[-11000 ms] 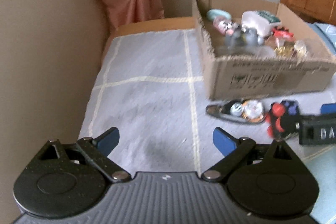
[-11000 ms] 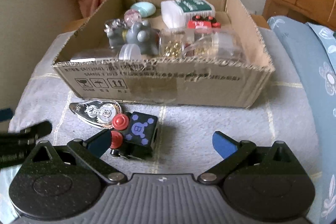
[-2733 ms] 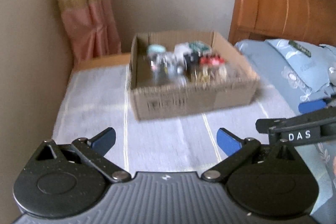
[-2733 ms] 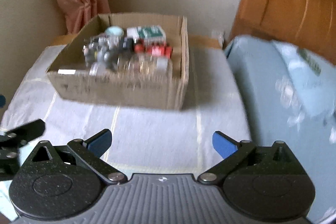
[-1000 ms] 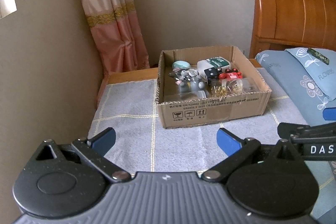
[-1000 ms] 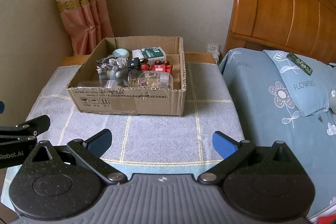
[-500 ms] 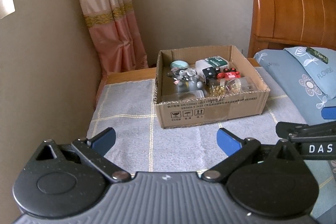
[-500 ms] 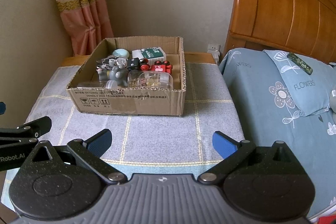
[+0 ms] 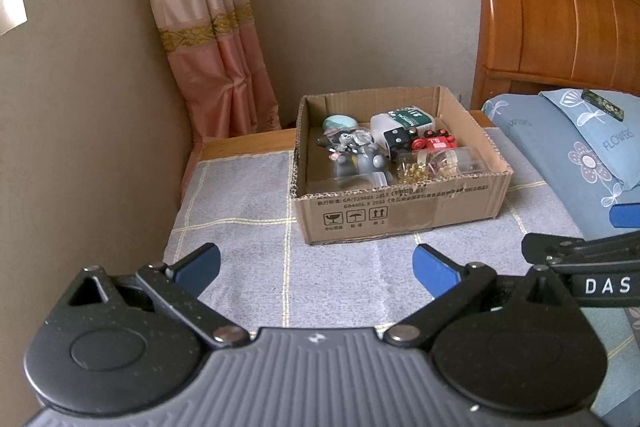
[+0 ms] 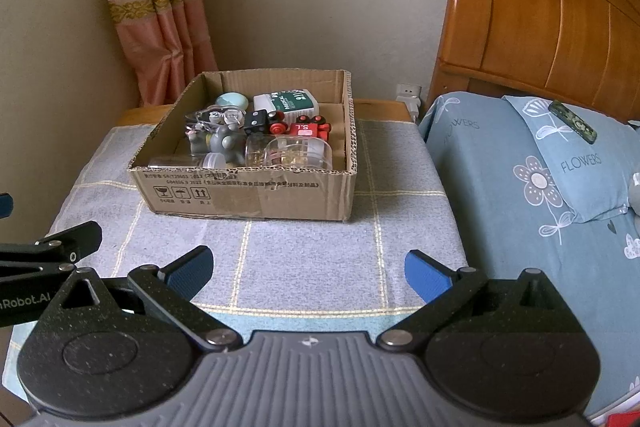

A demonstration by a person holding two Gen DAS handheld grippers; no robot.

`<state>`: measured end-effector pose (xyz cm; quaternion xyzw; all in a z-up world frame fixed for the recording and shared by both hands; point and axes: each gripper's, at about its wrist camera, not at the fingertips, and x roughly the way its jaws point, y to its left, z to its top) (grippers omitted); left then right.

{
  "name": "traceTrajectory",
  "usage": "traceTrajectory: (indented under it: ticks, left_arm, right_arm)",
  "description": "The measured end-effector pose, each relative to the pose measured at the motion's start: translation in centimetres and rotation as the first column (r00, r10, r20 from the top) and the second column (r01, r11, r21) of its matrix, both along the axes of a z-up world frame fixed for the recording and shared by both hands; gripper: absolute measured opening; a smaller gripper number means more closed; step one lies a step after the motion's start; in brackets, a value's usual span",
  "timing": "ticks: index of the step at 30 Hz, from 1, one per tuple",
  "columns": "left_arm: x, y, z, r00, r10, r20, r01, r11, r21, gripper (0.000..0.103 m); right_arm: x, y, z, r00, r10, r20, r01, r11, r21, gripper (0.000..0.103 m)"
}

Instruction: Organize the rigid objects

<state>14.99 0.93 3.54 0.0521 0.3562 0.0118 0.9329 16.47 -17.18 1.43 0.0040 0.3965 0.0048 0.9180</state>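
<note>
A bed with a blue floral pillow (image 10: 560, 163) and a wooden headboard (image 10: 540, 15) lies along the right edge of a small table. A grey checked cloth (image 10: 304, 259) covers the table (image 9: 248, 143), whose bare wood shows at the far left corner, near a pink curtain (image 9: 216, 39). An open cardboard box (image 10: 256, 195) sits toward the far edge of the table. Inside it are small rigid objects: a white medical packet (image 10: 290, 101) at the back, a grey figurine (image 10: 220, 141) on the left, a clear jar (image 10: 298, 151) of gold pieces at the front, a red toy (image 10: 310, 129), a black cube (image 10: 256, 121). The left gripper (image 9: 316, 267) and the right gripper (image 10: 306, 269) hover over the near edge of the table, each with its blue-tipped jaws spread wide and empty.
</note>
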Motion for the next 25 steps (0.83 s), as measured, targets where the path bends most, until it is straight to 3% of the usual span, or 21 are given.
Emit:
traceTrajectory:
  ticks: [25]
  left_arm:
    - [0.10, -0.16, 0.25, 1.000, -0.004, -0.002, 0.004, 1.000, 0.005, 0.102]
  right_arm:
    - [0.06, -0.27, 0.37, 1.000, 0.005, 0.007, -0.005, 1.000, -0.002, 0.103]
